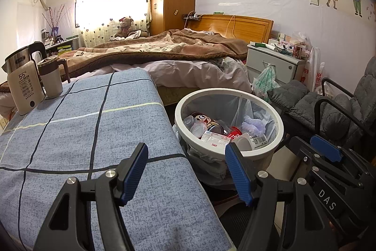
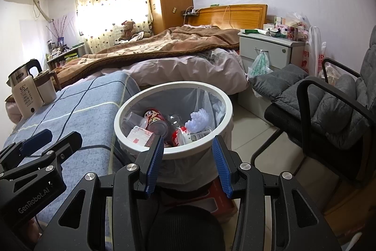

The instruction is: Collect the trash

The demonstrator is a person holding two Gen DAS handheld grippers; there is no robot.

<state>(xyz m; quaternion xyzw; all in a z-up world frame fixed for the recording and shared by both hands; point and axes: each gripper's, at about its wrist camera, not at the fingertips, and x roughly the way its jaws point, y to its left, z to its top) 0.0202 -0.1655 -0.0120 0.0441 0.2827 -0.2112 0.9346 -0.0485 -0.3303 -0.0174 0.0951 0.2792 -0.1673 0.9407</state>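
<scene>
A round white trash bin [image 1: 278, 120] [image 2: 229, 107] with a clear liner stands on the floor beside the table. It holds several pieces of trash: a red cartoon can [image 2: 156, 119], a clear plastic cup [image 2: 132, 119], flat white packets [image 2: 139, 134] and a pale lilac bumpy piece [image 2: 199, 119]. My left gripper [image 1: 188, 172] is open and empty, over the table's right edge, just short of the bin. My right gripper [image 2: 189, 165] is open and empty, in front of the bin's near rim. It also shows at the right of the left wrist view [image 1: 325, 151].
The table [image 1: 77, 133] has a blue checked cloth. A kettle [image 1: 22, 84] and a mug [image 1: 50, 79] stand at its far left corner. A bed [image 1: 164, 56] lies behind. A grey cushioned chair [image 2: 333, 107] stands right of the bin, a white nightstand [image 2: 270, 51] beyond it.
</scene>
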